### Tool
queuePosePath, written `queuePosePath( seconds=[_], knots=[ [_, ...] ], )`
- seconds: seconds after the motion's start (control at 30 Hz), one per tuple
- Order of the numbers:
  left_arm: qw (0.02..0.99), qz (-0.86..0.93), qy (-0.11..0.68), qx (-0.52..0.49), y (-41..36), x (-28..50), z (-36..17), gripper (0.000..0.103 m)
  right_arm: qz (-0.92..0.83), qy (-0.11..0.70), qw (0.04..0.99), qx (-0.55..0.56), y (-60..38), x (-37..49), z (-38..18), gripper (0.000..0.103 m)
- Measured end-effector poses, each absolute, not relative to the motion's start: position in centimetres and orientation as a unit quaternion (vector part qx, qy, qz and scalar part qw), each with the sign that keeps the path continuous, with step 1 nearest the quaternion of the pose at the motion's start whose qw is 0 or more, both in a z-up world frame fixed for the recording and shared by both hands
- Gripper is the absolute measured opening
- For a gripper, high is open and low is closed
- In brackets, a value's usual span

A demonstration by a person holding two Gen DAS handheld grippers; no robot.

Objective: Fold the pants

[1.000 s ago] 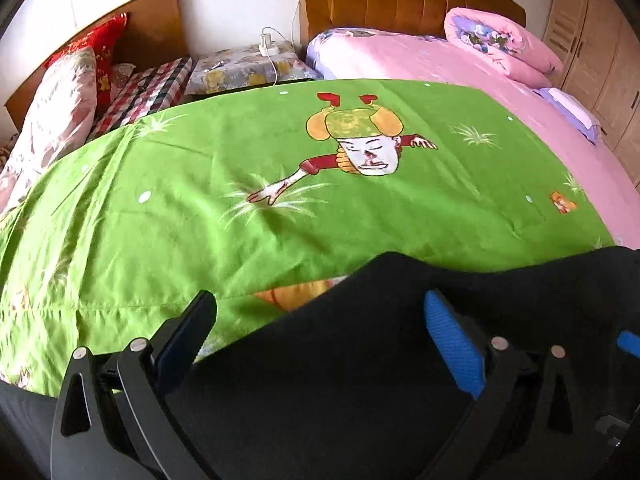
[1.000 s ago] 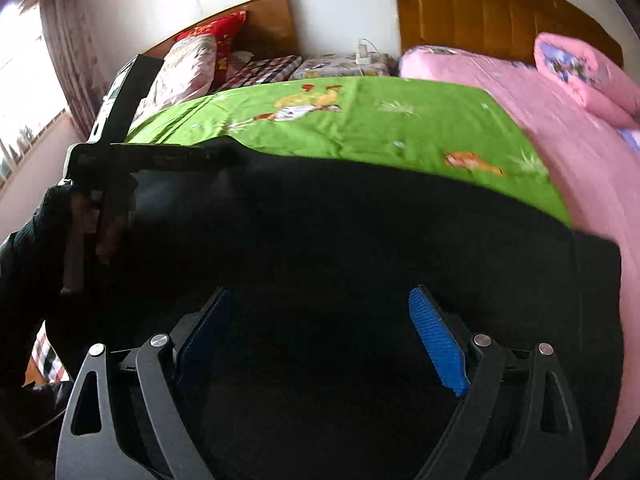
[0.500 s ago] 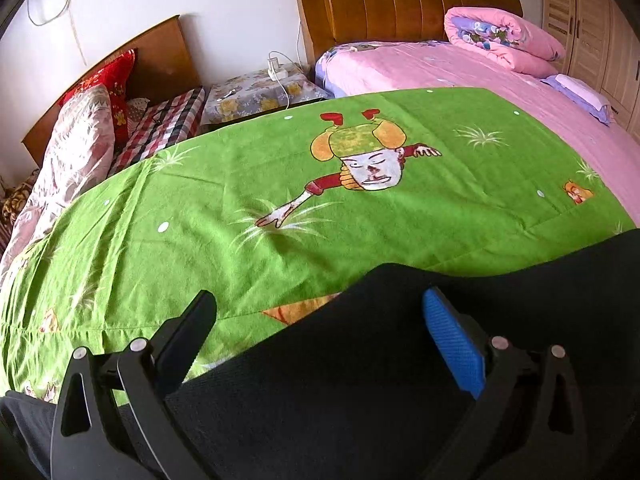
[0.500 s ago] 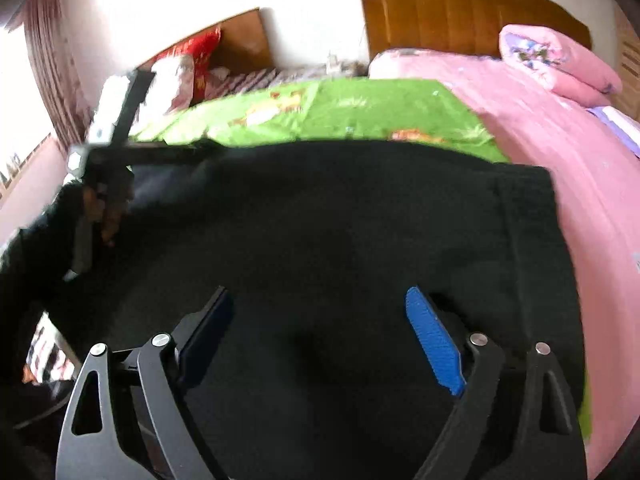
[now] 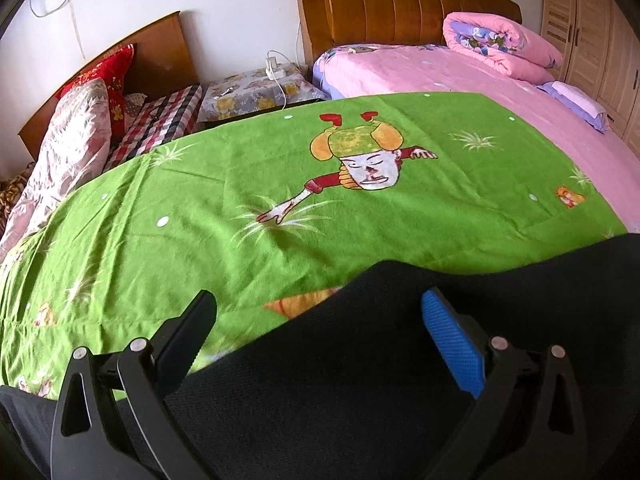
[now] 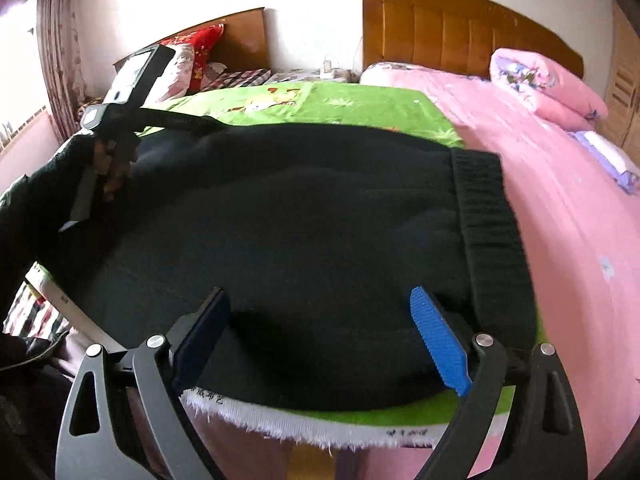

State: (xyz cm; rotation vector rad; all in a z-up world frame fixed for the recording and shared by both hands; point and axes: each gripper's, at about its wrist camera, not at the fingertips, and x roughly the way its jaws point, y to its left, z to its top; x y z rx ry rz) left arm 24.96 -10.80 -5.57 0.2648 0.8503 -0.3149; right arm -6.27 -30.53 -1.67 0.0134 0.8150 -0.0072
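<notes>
Black pants lie spread flat on a green cartoon sheet, their ribbed waistband at the right end. My right gripper hovers open over the near edge of the pants, just left of the waistband, and nothing is pinched between its pads. In the left wrist view the pants fill the foreground on the green sheet. My left gripper stands wide open above their far edge. The right wrist view shows the left gripper held by a hand at the pants' far left end.
The sheet's white fringed edge hangs over the near bedside. A pink bed with a folded pink quilt lies to the right. A nightstand with a charger, red and floral pillows and a wardrobe stand beyond.
My right gripper has slid to the right along the pants and back toward the near bed edge, bringing the waistband and the fringe into view. The left gripper has tilted slightly and stays open.
</notes>
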Motion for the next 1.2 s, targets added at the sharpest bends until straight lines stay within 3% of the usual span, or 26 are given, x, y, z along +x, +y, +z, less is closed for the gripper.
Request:
queuePosePath(
  seconds=[0.23, 0.53, 0.7, 0.9, 1.2],
  knots=[
    [0.912, -0.182, 0.35, 0.108, -4.5, 14.3, -0.5, 0.101, -0.024, 0.348, 0.937, -0.003, -29.5, -7.0, 0.7, 0.088],
    [0.889, -0.166, 0.414, 0.104, 3.4, 6.3, -5.6, 0.101, -0.062, 0.391, 0.917, 0.043, -30.3, -4.7, -2.3, 0.088],
    [0.891, -0.178, 0.409, 0.083, 5.0, 5.2, -7.1, 0.102, -0.055, 0.398, 0.916, 0.008, -29.8, -5.0, -3.1, 0.089],
    [0.902, -0.185, 0.384, 0.071, 5.3, 3.3, -4.5, 0.101, -0.052, 0.371, 0.927, 0.004, -28.3, -6.6, -1.1, 0.089],
    [0.895, -0.201, 0.379, 0.123, 3.4, 1.7, -7.1, 0.102, 0.039, 0.375, 0.926, -0.035, -21.5, -6.5, -4.2, 0.09]
  ],
)
